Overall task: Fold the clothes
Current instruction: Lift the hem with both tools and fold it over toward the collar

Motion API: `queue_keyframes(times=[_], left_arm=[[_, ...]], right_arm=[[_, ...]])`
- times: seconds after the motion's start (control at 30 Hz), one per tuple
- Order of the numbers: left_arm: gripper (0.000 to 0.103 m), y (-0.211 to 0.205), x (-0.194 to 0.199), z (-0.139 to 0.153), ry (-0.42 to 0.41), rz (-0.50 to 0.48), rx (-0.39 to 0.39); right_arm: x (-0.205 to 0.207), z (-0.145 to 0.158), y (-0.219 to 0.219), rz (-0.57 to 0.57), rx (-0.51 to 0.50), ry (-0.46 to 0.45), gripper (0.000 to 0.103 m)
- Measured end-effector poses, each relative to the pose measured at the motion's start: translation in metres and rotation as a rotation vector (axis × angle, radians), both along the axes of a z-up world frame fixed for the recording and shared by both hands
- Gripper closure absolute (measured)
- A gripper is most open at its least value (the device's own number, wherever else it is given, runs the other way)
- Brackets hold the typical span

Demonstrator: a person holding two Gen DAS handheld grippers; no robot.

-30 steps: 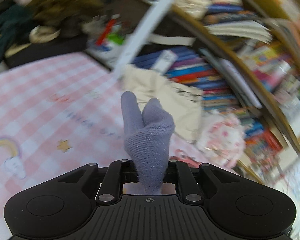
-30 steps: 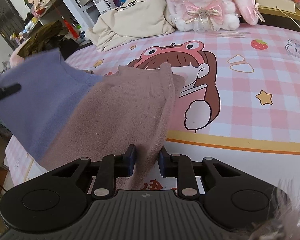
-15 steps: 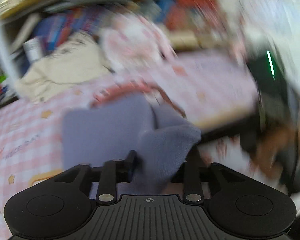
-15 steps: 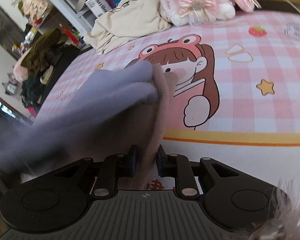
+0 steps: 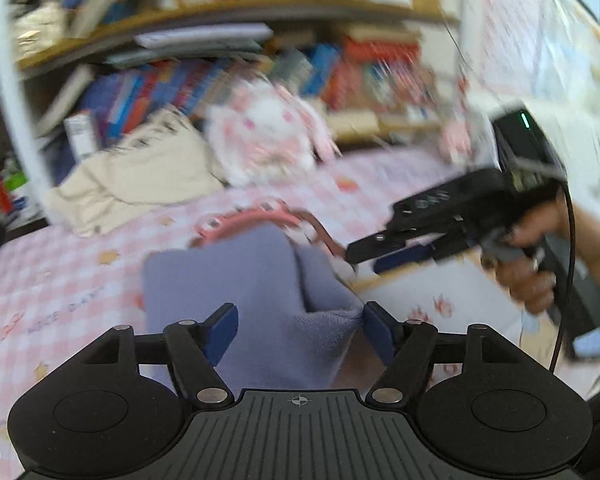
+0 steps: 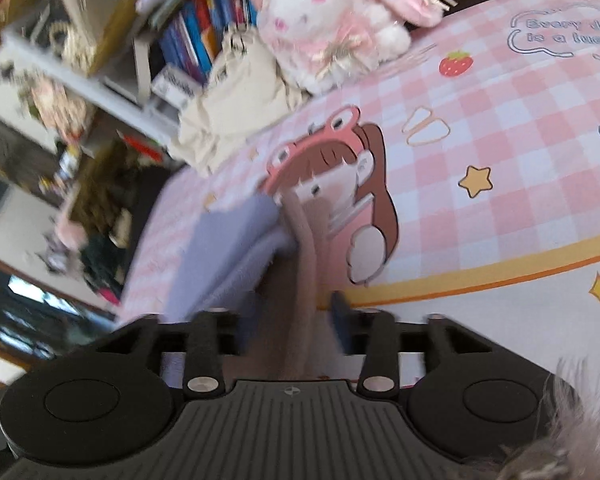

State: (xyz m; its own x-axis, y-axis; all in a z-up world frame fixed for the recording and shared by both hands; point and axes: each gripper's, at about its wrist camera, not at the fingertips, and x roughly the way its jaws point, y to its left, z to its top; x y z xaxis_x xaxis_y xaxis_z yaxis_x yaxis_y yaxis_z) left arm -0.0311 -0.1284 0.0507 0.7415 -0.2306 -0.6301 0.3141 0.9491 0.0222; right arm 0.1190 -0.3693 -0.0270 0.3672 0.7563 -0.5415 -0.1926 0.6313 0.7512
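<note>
A two-tone cloth, lavender on one side and mauve on the other, lies folded over on the pink checked sheet. In the left wrist view its lavender half [image 5: 236, 280] lies flat ahead of my left gripper [image 5: 298, 322], whose jaws stand wide apart with a fold of the cloth loose between them. My right gripper [image 5: 358, 256] also shows there at the cloth's right edge, held by a hand. In the right wrist view my right gripper [image 6: 296, 312] is open, with the mauve edge [image 6: 304, 240] loose between the jaws and the lavender half [image 6: 224, 248] to its left.
A cream garment [image 5: 140, 180] and a white and pink plush rabbit [image 5: 268, 132] lie at the far edge of the bed. Behind them stands a bookshelf [image 5: 228, 76] full of books. The bed's left edge drops to a cluttered floor [image 6: 80, 216].
The left gripper swung the lavender half over and down onto the sheet, then opened. The right gripper has opened off the mauve edge. The cloth now lies folded instead of hanging.
</note>
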Motion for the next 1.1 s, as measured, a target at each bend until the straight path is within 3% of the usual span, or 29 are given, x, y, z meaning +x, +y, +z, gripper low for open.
queue_keyframes(times=[0.1, 0.23, 0.33, 0.4, 0.47, 0.5, 0.57, 0.63, 0.67, 0.7, 0.77, 0.8, 0.93, 1.0, 1.1], left_arm=[[0.032, 0.01, -0.006, 0.008, -0.035, 0.013, -0.043], [0.032, 0.013, -0.008, 0.009, -0.041, 0.01, -0.061], [0.032, 0.01, -0.001, -0.007, 0.004, 0.024, 0.011], [0.032, 0.009, 0.006, -0.021, 0.042, 0.033, 0.058], [0.033, 0.011, 0.015, -0.038, 0.079, 0.026, 0.063], [0.033, 0.011, 0.017, -0.044, 0.088, 0.023, 0.077], [0.032, 0.008, 0.019, -0.053, 0.09, 0.018, 0.11], [0.032, 0.006, 0.019, -0.056, 0.084, 0.015, 0.12], [0.032, 0.006, 0.02, -0.058, 0.086, 0.013, 0.12], [0.032, 0.005, 0.02, -0.061, 0.087, 0.01, 0.121], [0.029, 0.003, 0.021, -0.067, 0.086, -0.003, 0.132], [0.029, 0.0, 0.021, -0.068, 0.084, -0.012, 0.147], [0.027, -0.006, 0.019, -0.062, 0.079, -0.017, 0.195], [0.027, 0.001, 0.013, -0.051, 0.052, 0.008, 0.171], [0.027, 0.017, 0.004, -0.034, -0.001, 0.064, 0.098]], right_arm=[[0.003, 0.007, -0.008, -0.018, 0.087, 0.02, 0.041], [0.015, -0.004, 0.02, 0.024, 0.092, 0.102, 0.04], [0.028, -0.015, 0.039, 0.021, 0.032, 0.147, 0.04], [0.032, -0.016, 0.049, 0.029, 0.004, 0.124, 0.042], [0.032, -0.009, 0.059, 0.06, -0.049, 0.035, 0.059], [0.031, -0.005, 0.064, 0.084, -0.084, -0.027, 0.082], [0.016, 0.01, 0.076, 0.17, -0.189, -0.266, 0.085], [-0.01, 0.024, 0.079, 0.243, -0.227, -0.546, 0.086], [-0.018, 0.026, 0.077, 0.259, -0.222, -0.61, 0.086], [-0.014, 0.022, 0.079, 0.247, -0.264, -0.588, 0.086], [-0.004, 0.01, 0.082, 0.215, -0.365, -0.515, 0.076], [0.0, 0.006, 0.079, 0.187, -0.36, -0.472, 0.068], [0.017, -0.008, 0.061, 0.065, -0.299, -0.292, 0.064], [0.019, -0.008, 0.049, 0.034, -0.231, -0.213, 0.062], [0.012, -0.005, 0.034, 0.05, -0.125, -0.079, 0.047]])
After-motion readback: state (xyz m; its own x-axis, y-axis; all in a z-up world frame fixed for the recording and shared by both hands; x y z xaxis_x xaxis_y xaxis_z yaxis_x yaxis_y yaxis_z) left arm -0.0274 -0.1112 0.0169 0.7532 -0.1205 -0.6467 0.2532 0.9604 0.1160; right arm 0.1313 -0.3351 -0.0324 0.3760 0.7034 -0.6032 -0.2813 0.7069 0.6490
